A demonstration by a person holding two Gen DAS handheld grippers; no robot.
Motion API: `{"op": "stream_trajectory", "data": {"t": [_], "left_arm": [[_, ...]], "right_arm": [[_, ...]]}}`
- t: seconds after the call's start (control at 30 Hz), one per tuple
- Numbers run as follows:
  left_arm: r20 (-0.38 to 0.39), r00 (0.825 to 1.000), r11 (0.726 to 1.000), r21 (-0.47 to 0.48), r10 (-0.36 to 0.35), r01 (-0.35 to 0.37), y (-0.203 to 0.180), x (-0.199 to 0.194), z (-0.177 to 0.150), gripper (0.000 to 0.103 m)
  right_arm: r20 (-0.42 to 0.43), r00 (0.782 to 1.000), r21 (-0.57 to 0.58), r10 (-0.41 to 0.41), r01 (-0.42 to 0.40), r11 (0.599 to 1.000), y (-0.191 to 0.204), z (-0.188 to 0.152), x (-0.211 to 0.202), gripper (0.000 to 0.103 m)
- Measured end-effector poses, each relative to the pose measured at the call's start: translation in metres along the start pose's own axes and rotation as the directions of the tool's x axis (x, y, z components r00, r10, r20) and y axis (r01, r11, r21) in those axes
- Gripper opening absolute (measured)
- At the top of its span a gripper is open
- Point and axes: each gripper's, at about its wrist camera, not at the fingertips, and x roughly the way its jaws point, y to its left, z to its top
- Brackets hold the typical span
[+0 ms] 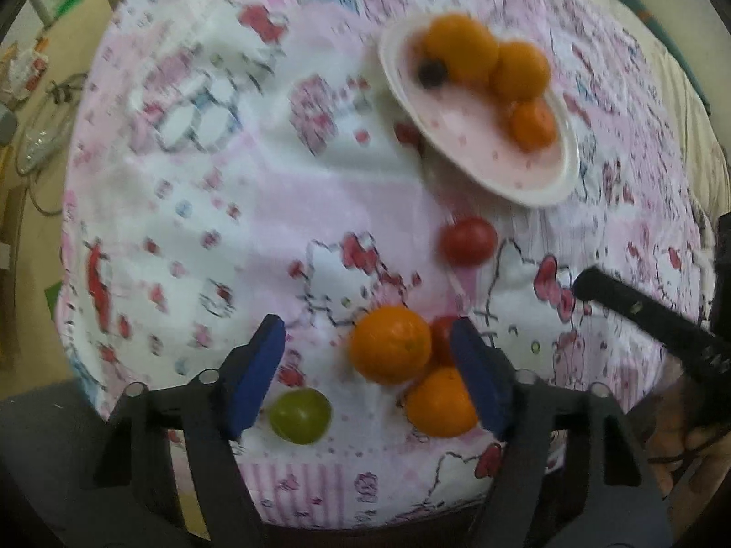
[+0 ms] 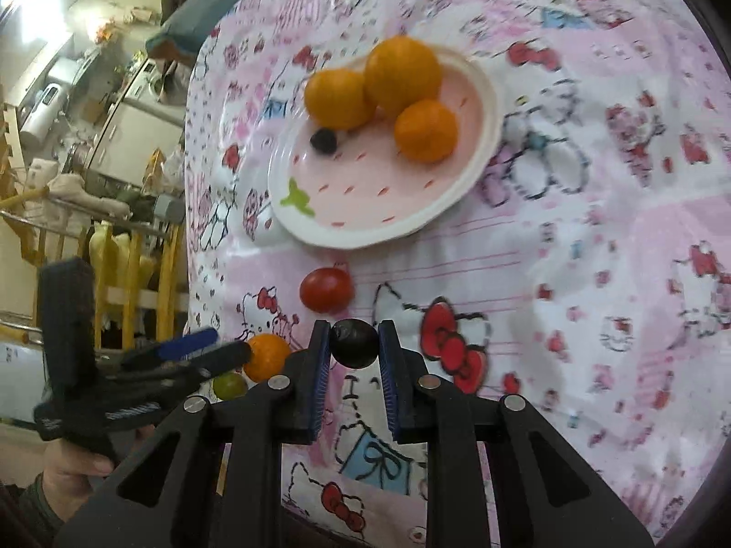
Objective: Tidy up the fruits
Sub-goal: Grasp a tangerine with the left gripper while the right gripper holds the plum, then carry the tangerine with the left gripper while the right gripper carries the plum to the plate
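A pink plate (image 1: 525,169) (image 2: 365,210) holds three oranges (image 2: 402,73) and a dark grape (image 2: 323,140). My right gripper (image 2: 354,342) is shut on a second dark grape (image 2: 354,342), held above the cloth in front of the plate. My left gripper (image 1: 368,342) is open over two loose oranges (image 1: 390,342) (image 1: 441,404), a red tomato (image 1: 441,338) partly hidden behind them, and a green grape (image 1: 299,415). Another red tomato (image 1: 468,241) (image 2: 325,290) lies between the plate and the grippers.
A pink Hello Kitty cloth (image 1: 228,182) (image 2: 594,228) covers the table. The right gripper's black body (image 1: 648,315) shows at the right of the left wrist view. A cluttered room with yellow racks (image 2: 114,246) lies beyond the table edge.
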Motion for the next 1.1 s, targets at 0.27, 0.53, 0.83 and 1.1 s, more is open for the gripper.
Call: {"op": "stream_trajectory", "data": {"t": [0.27,0.53,0.83,1.1], "left_arm": [[-0.065,0.998,1.000,0.029,0.008,-0.006,-0.014,0.019,-0.002,0.036],[0.001,1.000,0.999,0.047,0.022,-0.022,-0.016,0.002,-0.003,0.035],[0.124,0.991,0.999,0.023,0.041,-0.044,-0.004,-0.026,0.006,0.035],[0.198,0.980,0.999,0.045,0.020,-0.029,-0.016,-0.051,0.020,0.035]], "right_arm": [[0.034,0.999,0.006,-0.005,0.005,1.000,0.000,-0.003,-0.009,0.022],[0.059,0.998,0.001,-0.010,0.010,1.000,0.002,-0.004,-0.020,0.022],[0.114,0.993,0.000,-0.001,0.001,1.000,0.006,-0.004,-0.044,0.022],[0.190,0.982,0.021,0.004,-0.009,1.000,-0.002,0.007,-0.070,0.022]]}}
